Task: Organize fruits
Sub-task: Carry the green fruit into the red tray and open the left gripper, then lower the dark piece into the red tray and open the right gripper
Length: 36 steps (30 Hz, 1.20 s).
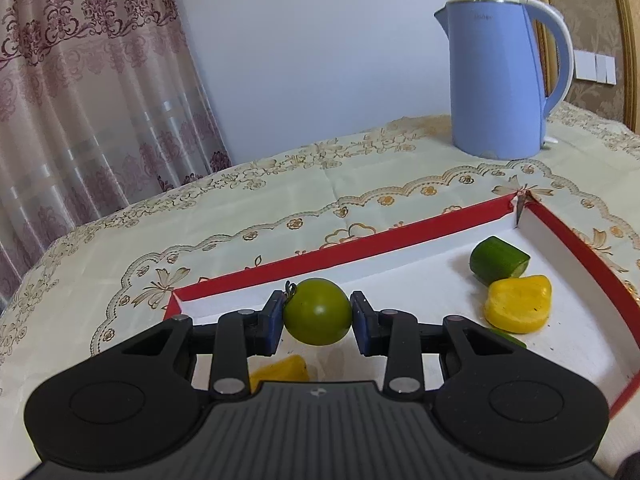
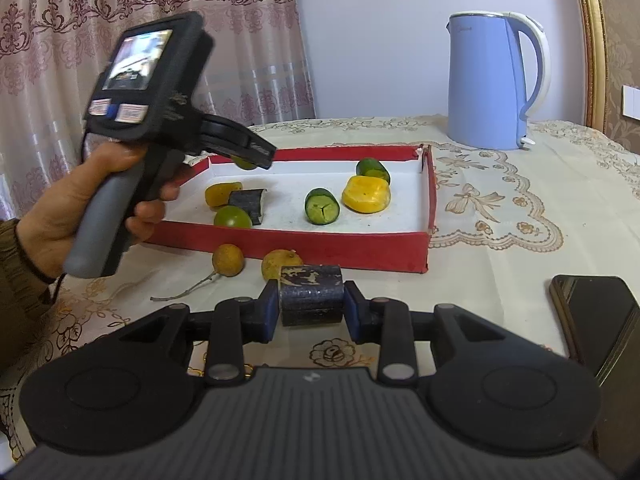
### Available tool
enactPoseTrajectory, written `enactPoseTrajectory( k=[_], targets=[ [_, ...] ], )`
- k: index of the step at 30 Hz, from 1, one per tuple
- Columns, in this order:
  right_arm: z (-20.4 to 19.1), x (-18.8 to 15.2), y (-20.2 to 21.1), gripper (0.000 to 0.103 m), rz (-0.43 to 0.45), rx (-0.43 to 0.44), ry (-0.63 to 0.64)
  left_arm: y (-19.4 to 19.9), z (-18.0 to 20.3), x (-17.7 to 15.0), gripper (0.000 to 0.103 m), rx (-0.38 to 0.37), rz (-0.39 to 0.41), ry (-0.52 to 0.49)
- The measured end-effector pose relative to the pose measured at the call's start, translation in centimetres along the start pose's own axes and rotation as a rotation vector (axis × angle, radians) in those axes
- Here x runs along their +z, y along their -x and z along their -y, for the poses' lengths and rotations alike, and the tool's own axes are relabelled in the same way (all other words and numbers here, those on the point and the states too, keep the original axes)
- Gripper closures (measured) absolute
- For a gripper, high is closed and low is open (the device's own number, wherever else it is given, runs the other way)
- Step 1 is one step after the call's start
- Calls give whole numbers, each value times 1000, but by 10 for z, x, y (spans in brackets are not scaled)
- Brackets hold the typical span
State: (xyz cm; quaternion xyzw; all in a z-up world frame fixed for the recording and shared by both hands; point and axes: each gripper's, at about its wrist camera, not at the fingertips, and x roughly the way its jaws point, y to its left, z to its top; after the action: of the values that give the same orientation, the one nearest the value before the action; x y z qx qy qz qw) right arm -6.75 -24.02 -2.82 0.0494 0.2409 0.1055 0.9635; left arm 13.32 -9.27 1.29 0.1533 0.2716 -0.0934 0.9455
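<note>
Two grippers are at work over a table (image 2: 500, 280) covered by a cream cloth with gold floral embroidery. Left gripper (image 1: 318, 314) is clamped on a round green fruit (image 1: 318, 312), held above the near left part of a shallow red-walled tray (image 2: 288, 246) with a white floor. Right gripper (image 2: 311, 306) is clamped on a dark cylindrical piece (image 2: 311, 294), low over the cloth just near of the tray. Inside the tray lie yellow pieces, cut green pieces, a dark piece and another green fruit. Two brown round fruits (image 2: 228, 260) rest on the cloth against the tray's near wall. At far right stands a blue kettle (image 2: 488, 80); a dark phone (image 2: 596, 320) lies near right. Patterned pink curtains (image 2: 120, 20) hang at left beside a pale wall.
</note>
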Motion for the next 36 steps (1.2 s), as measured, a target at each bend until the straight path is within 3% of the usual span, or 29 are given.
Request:
enactPoseTrajectory(
  k=[5,8,9,10,15,18,21,25,36],
  targets=[
    [0,0,1,72,1,-3,-1,-5,2,0,68,18,-24,-4],
    [0,0,2,72,4,-6,-3,0,1,-1,49,39,-6,-9],
    [0,0,2,72,4,-6,-3,2,0,-1,37,43,5,-7],
    [0,0,3,72,5,-7,-3,5,0,-2,31,55,18,-9],
    [-2,1,6,72,13,-4,1,32,-16,-13,31,109,65,27],
    [-1,3,8,72,21,-2,-6,58,-35,-32,20,137,83,122],
    [-3,5,7,72,22,-7,-6,78,-48,-58,19,177,62,198],
    [-5,11,5,72,28,-15,-4,94,-58,-88,19,176,31,280],
    [-11,54,-14,72,43,-74,55,95,-53,-109,18,149,26,253]
  ],
)
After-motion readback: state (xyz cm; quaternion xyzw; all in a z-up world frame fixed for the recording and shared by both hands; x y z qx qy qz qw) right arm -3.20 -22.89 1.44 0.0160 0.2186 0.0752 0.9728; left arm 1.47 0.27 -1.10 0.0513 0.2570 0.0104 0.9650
